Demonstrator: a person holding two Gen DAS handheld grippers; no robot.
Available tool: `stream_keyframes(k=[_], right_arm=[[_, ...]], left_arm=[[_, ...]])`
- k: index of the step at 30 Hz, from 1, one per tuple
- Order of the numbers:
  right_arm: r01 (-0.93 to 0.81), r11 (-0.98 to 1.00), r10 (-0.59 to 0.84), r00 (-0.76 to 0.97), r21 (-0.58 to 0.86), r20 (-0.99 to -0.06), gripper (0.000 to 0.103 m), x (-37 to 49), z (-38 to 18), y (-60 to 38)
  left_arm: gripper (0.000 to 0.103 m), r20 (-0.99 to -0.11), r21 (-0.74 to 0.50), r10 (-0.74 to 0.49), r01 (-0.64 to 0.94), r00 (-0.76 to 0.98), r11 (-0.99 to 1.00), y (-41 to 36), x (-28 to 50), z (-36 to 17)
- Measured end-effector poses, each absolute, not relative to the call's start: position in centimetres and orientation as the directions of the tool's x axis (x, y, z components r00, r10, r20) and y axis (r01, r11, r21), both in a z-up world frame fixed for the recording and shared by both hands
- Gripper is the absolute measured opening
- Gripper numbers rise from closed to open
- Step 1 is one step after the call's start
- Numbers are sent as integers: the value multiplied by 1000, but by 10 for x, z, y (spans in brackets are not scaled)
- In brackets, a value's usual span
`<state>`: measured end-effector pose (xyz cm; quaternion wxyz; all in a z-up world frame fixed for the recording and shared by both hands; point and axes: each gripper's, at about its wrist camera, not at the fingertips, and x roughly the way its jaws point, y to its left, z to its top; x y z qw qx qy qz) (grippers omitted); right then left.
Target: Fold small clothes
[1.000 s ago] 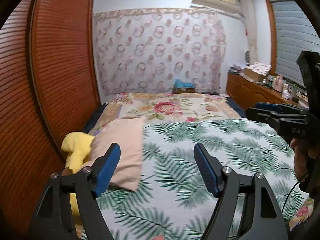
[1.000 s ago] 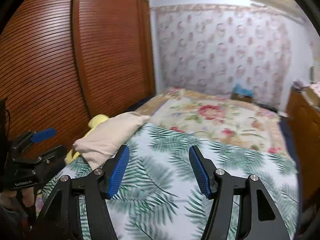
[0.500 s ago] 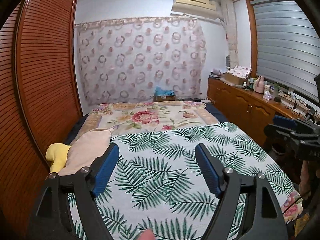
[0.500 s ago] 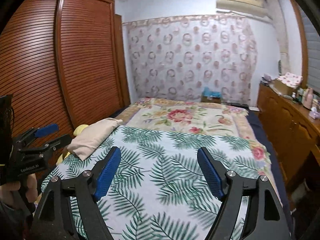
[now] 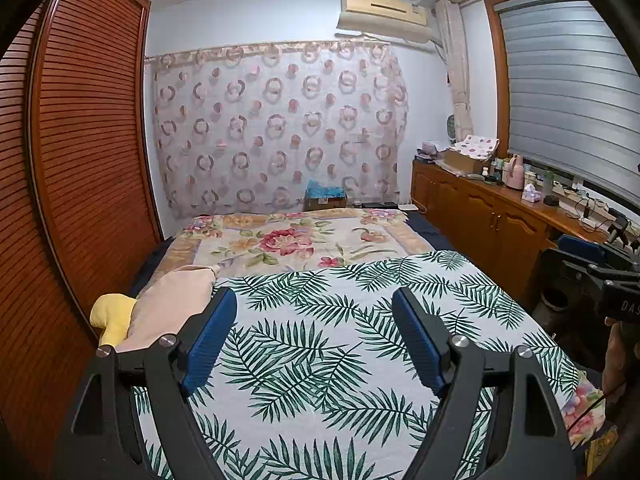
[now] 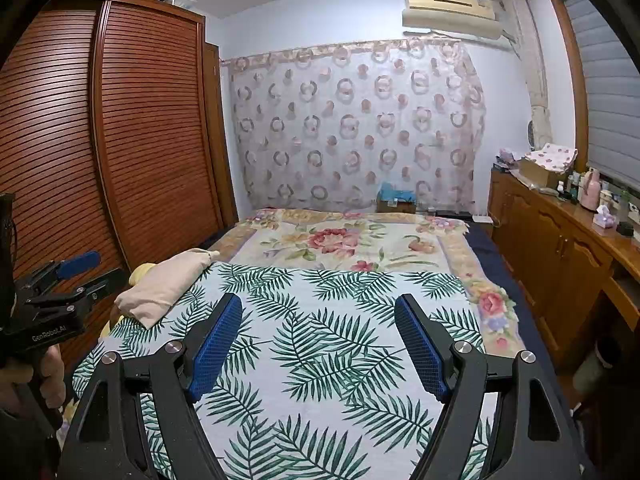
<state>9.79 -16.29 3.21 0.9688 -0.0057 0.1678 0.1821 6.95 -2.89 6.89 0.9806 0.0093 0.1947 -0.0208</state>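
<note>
Both views have swung away from the folded beige cloth (image 5: 172, 304); both claws spread, empty.

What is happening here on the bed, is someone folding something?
A person holds two grippers over the palm-leaf cover. The left gripper is open and empty; the right gripper has just been opening, with nothing between its jaws. A folded beige cloth lies by the wardrobe, a yellow cloth beside it.
</note>
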Motion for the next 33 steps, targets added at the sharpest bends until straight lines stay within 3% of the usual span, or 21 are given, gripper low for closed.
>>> stream_keyframes(k=[33], right_arm=[[-355, 933, 353, 877, 55, -325, 80, 96, 34, -183]], left_arm=[[81, -385, 10, -25, 31, 922, 999, -32, 68, 69]])
